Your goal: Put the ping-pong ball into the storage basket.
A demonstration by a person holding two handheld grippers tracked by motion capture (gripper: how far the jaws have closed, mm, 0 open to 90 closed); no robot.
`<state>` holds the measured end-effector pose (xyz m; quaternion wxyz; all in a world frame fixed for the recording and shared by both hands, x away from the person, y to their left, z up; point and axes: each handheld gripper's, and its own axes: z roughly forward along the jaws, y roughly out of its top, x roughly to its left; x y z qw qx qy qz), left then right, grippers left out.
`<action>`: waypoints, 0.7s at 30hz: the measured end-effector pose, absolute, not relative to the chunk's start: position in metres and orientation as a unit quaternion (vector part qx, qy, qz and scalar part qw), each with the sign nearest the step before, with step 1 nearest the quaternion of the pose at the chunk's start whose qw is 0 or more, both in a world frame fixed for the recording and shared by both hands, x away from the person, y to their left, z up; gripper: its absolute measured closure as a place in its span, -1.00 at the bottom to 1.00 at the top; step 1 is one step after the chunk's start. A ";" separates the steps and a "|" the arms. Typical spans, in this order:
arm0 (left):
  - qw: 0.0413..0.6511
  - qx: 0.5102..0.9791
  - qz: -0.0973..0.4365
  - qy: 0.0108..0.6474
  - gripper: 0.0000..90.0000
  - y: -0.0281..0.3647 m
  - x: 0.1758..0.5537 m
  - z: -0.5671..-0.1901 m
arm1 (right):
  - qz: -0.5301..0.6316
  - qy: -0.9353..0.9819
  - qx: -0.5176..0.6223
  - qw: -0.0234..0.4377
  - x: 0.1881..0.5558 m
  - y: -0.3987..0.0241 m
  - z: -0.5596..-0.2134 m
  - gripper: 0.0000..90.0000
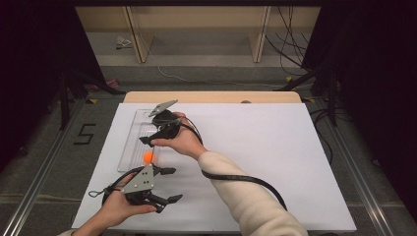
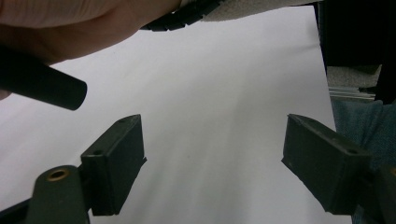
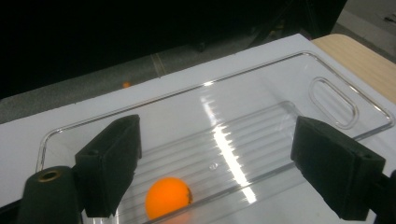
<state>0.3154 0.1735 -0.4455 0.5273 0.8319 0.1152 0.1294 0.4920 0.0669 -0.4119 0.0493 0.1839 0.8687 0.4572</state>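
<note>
An orange ball (image 1: pixel 147 157) rests at the near end of a clear plastic tray (image 1: pixel 129 142) on the left side of the white sheet. In the right gripper view the ball (image 3: pixel 168 197) lies on the tray's ribbed floor (image 3: pixel 280 60), low and closer to the left jaw. My right gripper (image 1: pixel 146 141) hovers over the tray, open, with nothing touching its pads (image 3: pixel 217 158). My left gripper (image 1: pixel 174 185) is near the front left of the table, in front of the tray, open over bare white sheet (image 2: pixel 212 163).
A white sheet (image 1: pixel 255 147) covers the wooden table (image 1: pixel 211 96). The right forearm and its black cable (image 1: pixel 246 179) cross the middle of the sheet. In the left gripper view the right hand (image 2: pixel 70 28) is close above the left jaws.
</note>
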 end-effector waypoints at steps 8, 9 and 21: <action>0.527 0.832 0.130 0.116 -0.55 0.174 0.316 -0.446 | 0.462 0.865 0.190 0.056 0.489 0.053 -0.409 -0.63; 0.527 0.832 0.129 0.116 -0.55 0.174 0.316 -0.446 | 0.462 0.864 0.191 0.056 0.488 0.051 -0.410 -0.63; 0.527 0.832 0.130 0.117 -0.55 0.174 0.316 -0.446 | 0.459 0.863 0.201 0.059 0.485 0.032 -0.411 -0.63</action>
